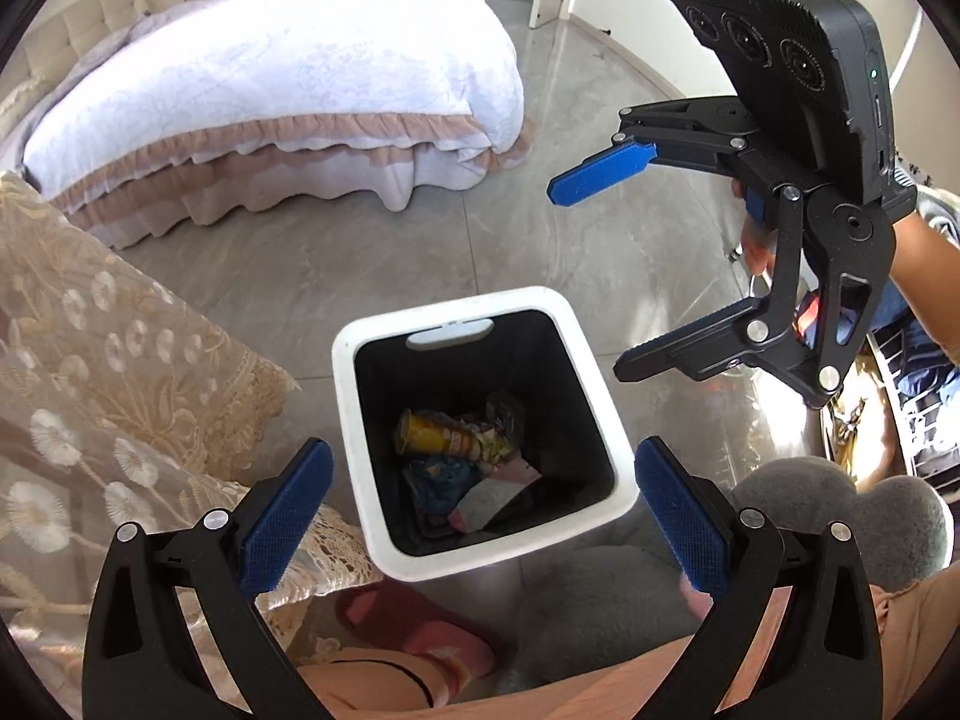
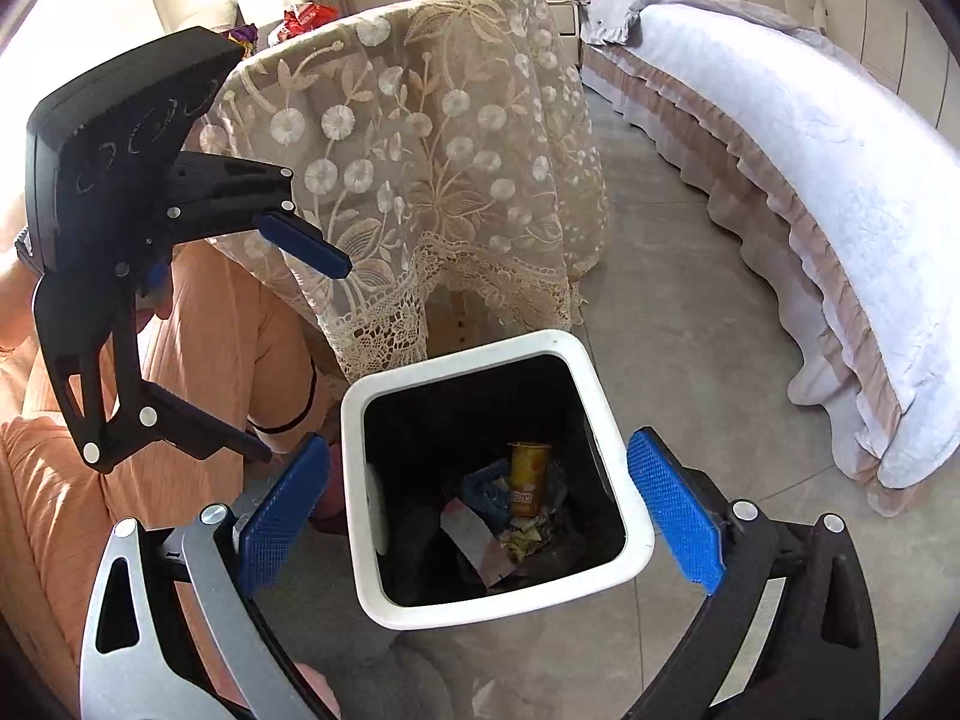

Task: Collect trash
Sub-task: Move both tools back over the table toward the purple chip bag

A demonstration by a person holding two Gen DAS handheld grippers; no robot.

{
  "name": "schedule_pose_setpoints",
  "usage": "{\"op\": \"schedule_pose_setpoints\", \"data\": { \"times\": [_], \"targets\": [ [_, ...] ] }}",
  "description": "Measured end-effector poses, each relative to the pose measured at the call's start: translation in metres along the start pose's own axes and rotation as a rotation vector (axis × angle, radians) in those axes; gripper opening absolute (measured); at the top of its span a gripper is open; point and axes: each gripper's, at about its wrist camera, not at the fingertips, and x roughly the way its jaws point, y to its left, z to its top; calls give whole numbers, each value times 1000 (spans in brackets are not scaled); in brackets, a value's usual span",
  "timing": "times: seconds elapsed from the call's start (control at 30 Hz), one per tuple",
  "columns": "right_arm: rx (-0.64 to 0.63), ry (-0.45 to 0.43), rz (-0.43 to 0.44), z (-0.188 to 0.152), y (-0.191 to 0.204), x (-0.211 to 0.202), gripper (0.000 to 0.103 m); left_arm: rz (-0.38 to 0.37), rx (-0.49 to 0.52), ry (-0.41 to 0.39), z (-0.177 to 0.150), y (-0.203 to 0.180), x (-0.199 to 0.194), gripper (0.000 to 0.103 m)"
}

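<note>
A white-rimmed bin with a black inside stands on the grey floor. It holds trash: a yellow snack tube, crumpled wrappers and paper. My left gripper hovers above the bin, open and empty. My right gripper shows in the left wrist view at the right of the bin, open and empty. In the right wrist view the bin sits between the right gripper's fingers, with the tube inside. The left gripper shows at the left, open.
A table under a lace cloth stands beside the bin, with red snack packets on top. A bed with a white quilt lies beyond. The person's legs in orange trousers and a pink slipper are close to the bin.
</note>
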Motion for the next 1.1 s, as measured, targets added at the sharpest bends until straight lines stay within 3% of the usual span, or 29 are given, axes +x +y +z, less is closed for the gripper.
{"op": "schedule_pose_setpoints", "data": {
  "times": [0.1, 0.47, 1.1],
  "targets": [
    [-30, -24, -3, 12, 10, -8, 99, 76, 6, -43, -1, -4, -22, 99],
    [-152, -169, 53, 76, 63, -35, 99, 226, -80, -208, -27, 12, -120, 99],
    [-339, -256, 183, 193, 163, -15, 99, 481, -304, -331, -104, 81, -227, 99]
  ]
}}
